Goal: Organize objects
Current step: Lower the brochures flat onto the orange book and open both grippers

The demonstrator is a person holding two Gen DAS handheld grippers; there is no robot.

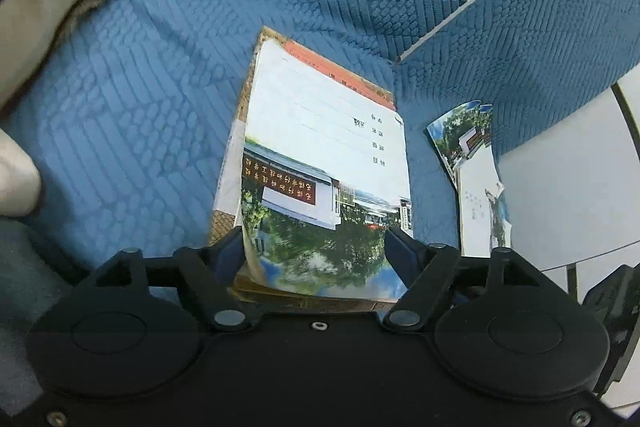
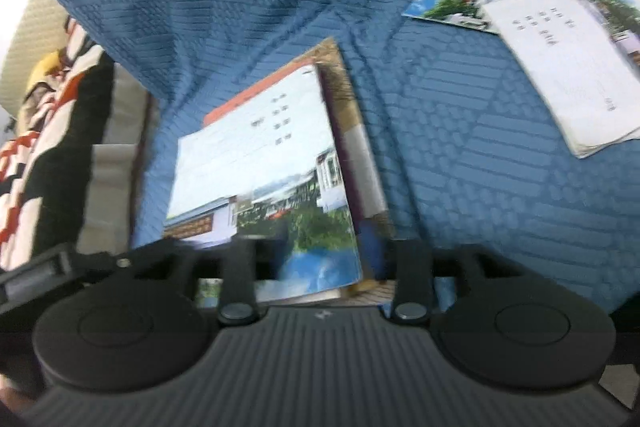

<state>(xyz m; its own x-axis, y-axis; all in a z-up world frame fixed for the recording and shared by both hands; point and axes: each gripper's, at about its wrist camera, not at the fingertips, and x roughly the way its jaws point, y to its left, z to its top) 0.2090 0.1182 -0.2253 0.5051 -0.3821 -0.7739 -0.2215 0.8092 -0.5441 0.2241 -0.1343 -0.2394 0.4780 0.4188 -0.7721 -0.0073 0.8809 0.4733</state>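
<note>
Notebooks (image 1: 324, 163) lie stacked on the blue quilted cover (image 1: 140, 99), their near edge between the parted jaws of the left gripper (image 1: 316, 247), whose pads stand clear of both sides. Right gripper (image 2: 320, 255) also stands apart over the stack's near right corner, gripping nothing. Bare cover stays open toward 10 o'clock, while loose booklets (image 2: 560, 67) sit at 2 o'clock, well apart.

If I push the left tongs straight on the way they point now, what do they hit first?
Most likely the stack of exercise books on the blue quilted cover: the left tongs stand open with the top book's near edge between them. Depth is unclear, but nothing else lies ahead of it.
</note>
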